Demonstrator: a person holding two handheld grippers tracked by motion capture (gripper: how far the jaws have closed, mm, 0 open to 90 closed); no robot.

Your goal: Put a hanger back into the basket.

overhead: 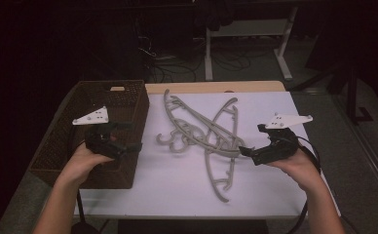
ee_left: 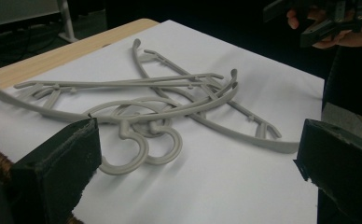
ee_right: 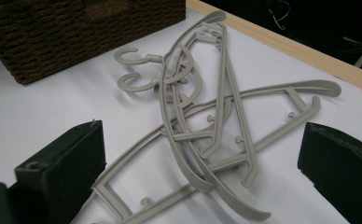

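High view shows us the pile of grey hangers (overhead: 201,134) lying crossed on the white worktop (overhead: 177,190), between our two hands, with the brown wicker basket (overhead: 128,105) just to their left. Our right tool (overhead: 248,152) hovers close beside the pile's right edge, jaws spread and holding nothing; our left tool (overhead: 128,148) sits over the basket's near right wall, also spread and holding nothing, a little farther from the plastic. We judge the right hand nearer.

In the right gripper view the hangers (ee_right: 207,121) lie straight ahead between the black jaws, long arms running away and crossing, the two hooks (ee_right: 137,70) curled toward the basket (ee_right: 76,32). In the left gripper view those hooks (ee_left: 142,149) lie closest to us, so we would reach them from this side.
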